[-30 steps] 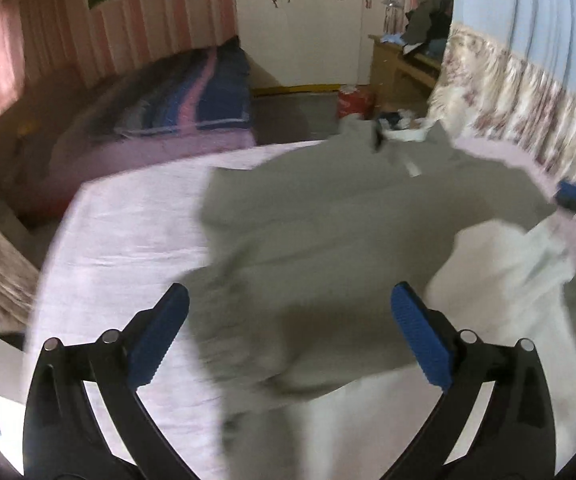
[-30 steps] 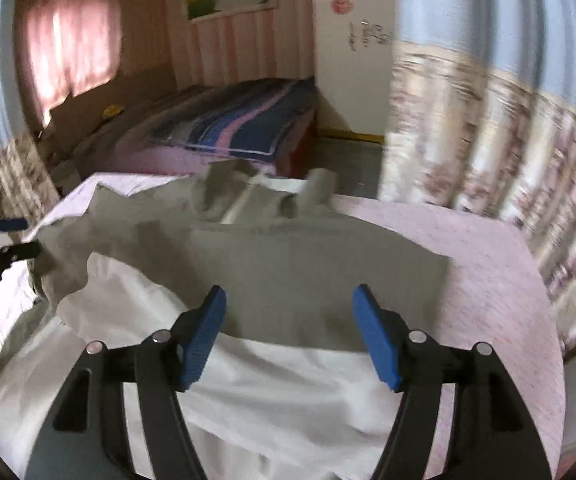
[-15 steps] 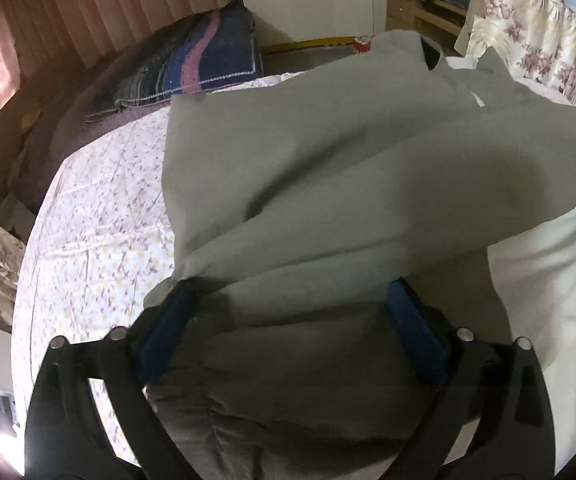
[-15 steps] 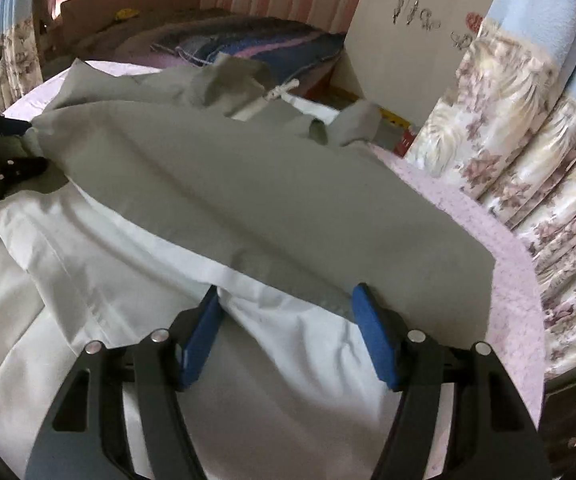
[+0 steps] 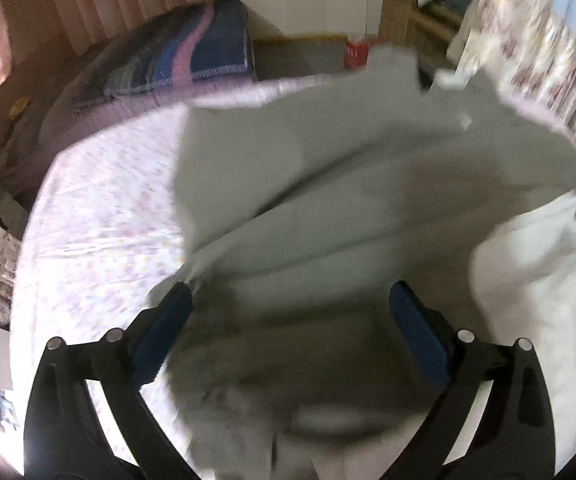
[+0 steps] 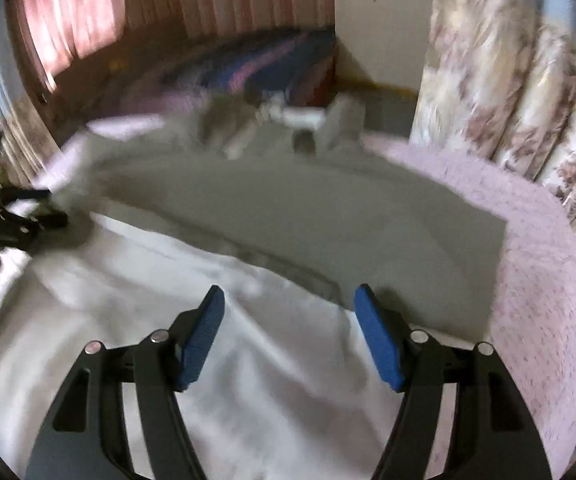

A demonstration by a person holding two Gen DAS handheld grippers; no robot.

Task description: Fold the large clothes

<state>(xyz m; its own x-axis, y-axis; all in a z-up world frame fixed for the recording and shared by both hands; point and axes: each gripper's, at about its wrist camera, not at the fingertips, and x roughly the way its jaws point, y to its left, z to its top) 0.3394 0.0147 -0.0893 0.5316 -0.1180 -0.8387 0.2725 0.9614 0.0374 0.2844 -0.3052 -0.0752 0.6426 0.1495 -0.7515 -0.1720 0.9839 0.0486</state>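
Currently the grey garment lies spread on the bed, over its pink floral sheet, with a white garment bunched on the near side. Key relation: the grey piece's long axis runs left-right across both views, collar end toward the far edge, near hem facing the tools. Left tool sits right over the grey cloth's near-left corner; its jaws stand wide apart with fabric between and under the blue pads, but nothing is pinched. Right tool also has its jaws spread, hanging over the white fabric just short of the grey hem, not touching it as far as I can tell. Frames are motion-blurred, so contact is hard to call. Judgement: left is the nearer one to a grey edge and is lined up across it; right needs to go forward and slightly right to reach the hem's near-right corner. A fold toward the collar needs both corners taken along that axis. Risk: catching white cloth along with the grey.
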